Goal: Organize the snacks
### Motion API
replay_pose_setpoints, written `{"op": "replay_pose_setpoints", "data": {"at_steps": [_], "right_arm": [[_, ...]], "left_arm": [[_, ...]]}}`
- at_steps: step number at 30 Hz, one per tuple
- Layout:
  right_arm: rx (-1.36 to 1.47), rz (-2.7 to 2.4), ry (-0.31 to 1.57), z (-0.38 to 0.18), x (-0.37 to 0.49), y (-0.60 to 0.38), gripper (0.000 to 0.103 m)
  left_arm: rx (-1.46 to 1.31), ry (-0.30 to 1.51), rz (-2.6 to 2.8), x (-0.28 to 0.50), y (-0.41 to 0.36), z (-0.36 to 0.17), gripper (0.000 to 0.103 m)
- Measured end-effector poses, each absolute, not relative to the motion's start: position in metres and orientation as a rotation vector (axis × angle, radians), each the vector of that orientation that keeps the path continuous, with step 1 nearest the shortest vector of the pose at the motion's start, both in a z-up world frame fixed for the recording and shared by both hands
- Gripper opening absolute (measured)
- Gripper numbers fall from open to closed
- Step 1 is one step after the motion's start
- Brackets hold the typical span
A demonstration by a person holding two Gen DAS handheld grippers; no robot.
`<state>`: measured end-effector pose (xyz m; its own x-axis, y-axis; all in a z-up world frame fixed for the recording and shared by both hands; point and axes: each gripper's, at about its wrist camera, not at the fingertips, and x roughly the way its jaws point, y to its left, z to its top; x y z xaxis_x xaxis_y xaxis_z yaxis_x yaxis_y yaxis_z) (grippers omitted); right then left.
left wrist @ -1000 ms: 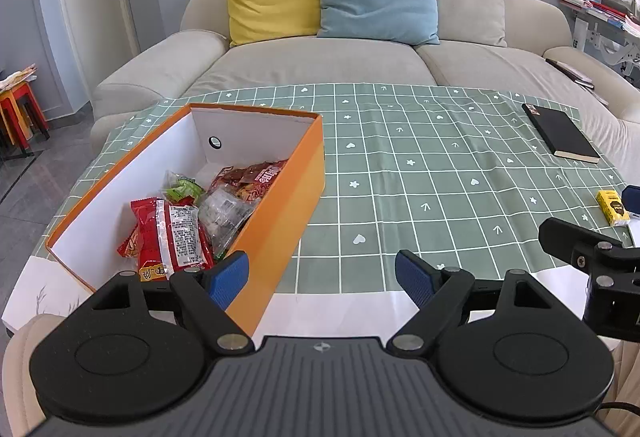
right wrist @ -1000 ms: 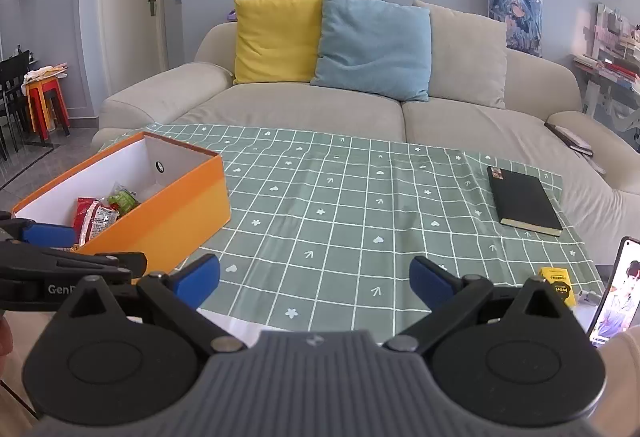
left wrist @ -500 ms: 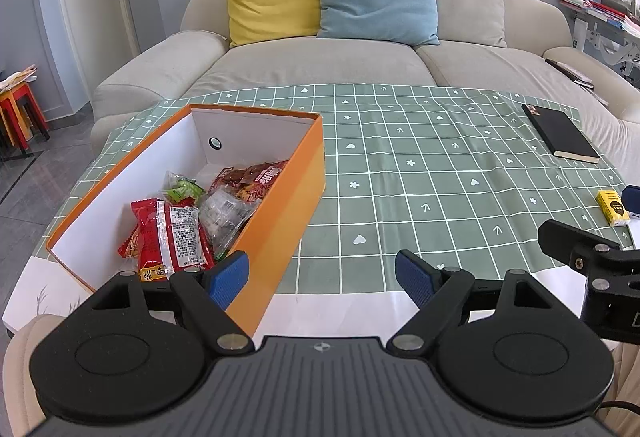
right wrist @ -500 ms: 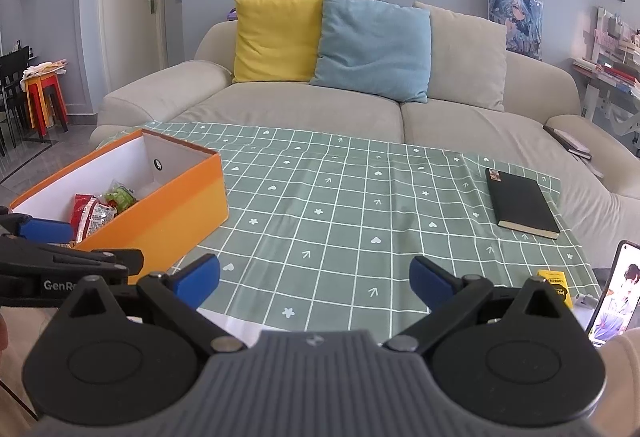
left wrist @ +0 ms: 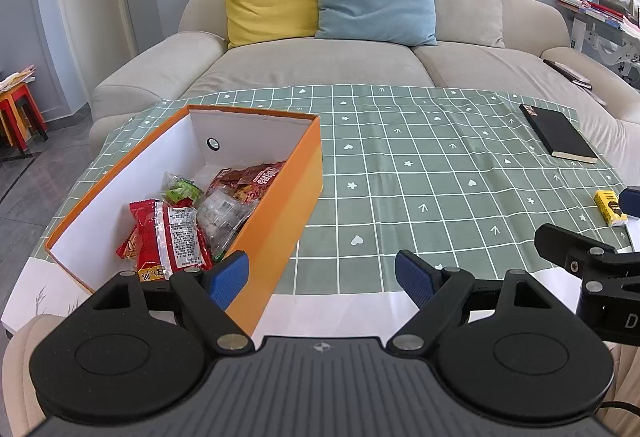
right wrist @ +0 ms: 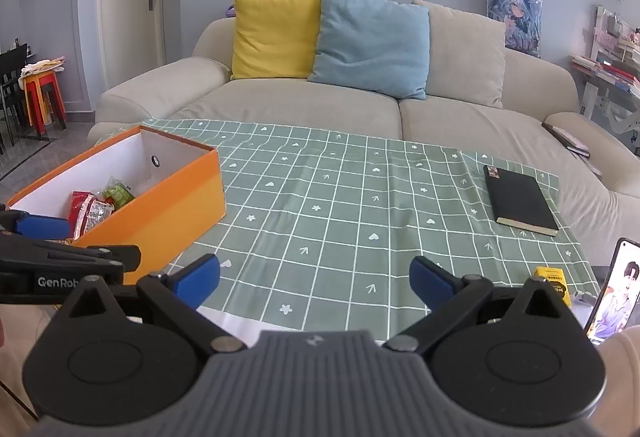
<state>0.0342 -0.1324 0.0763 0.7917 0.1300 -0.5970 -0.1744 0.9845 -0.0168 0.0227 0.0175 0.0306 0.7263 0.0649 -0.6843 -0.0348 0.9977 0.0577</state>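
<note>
An orange cardboard box (left wrist: 280, 205) (right wrist: 160, 213) with white inner walls stands on the left of the green checked tablecloth (left wrist: 420, 173). Inside it lie several snack packets (left wrist: 192, 221): red, green and clear ones (right wrist: 96, 203). My left gripper (left wrist: 322, 279) hangs open over the table's near edge, just right of the box's near corner, with nothing between its blue fingers. My right gripper (right wrist: 316, 283) is open and empty too, above the near edge further right. A small yellow packet (left wrist: 609, 207) (right wrist: 554, 279) lies at the cloth's right edge.
A black notebook (left wrist: 558, 133) (right wrist: 520, 199) lies at the far right of the cloth. A phone (right wrist: 612, 297) with a lit screen stands at the right edge. A beige sofa (left wrist: 340, 61) with yellow, blue and beige cushions stands behind the table.
Both grippers have stayed open and almost still. The right wrist view has shifted slightly; nothing on the table has moved.
</note>
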Motion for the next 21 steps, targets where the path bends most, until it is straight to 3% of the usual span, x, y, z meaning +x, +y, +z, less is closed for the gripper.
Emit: {"op": "replay_pose_setpoints", "data": {"at_steps": [21], "right_arm": [[-0.070,0.161,0.651,0.0710,0.0353,-0.1347,0.098]], "left_arm": [[0.066,0.758,0.051,0.0220,0.0139,0.0312,0.096]]}}
